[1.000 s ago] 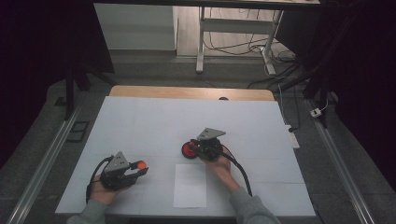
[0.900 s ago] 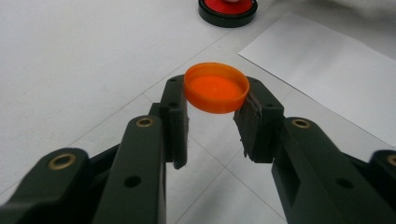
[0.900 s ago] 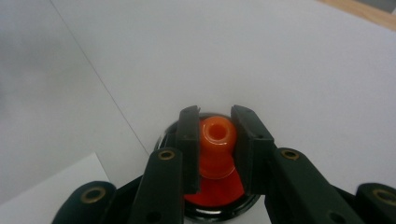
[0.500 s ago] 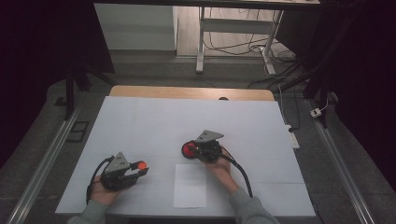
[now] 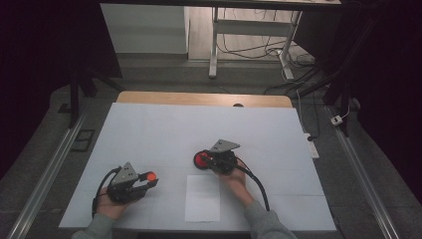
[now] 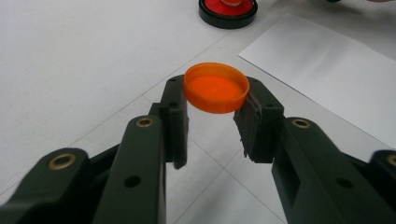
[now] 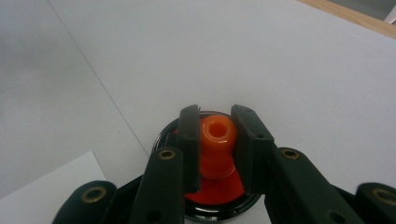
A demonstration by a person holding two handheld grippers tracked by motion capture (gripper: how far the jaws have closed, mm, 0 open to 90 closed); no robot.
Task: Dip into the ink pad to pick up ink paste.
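Orange cap (image 6: pixel 216 93): clamped between the jaws of the left gripper (image 6: pixel 212 123), above the table (image 5: pixel 149 129);
Red knob (image 7: pixel 216 144): gripped by the right gripper (image 7: pixel 215 140), on a black disc (image 7: pixel 219 205);
White paper (image 5: pixel 202 197): between both grippers

Cap (image 5: pixel 150 176) left of paper sheet (image 5: pixel 202 198); stamp (image 5: pixel 202 159) beyond sheet, all over table (image 5: pixel 164 124)

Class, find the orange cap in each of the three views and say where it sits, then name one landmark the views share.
High view: orange cap lower left, at the tips of the left gripper.
Left gripper view: cap centre, clamped between the jaws, hollow side up.
Right gripper view: not in it.
Shared landmark: white paper sheet, upper right in the left gripper view, bottom left in the right gripper view.
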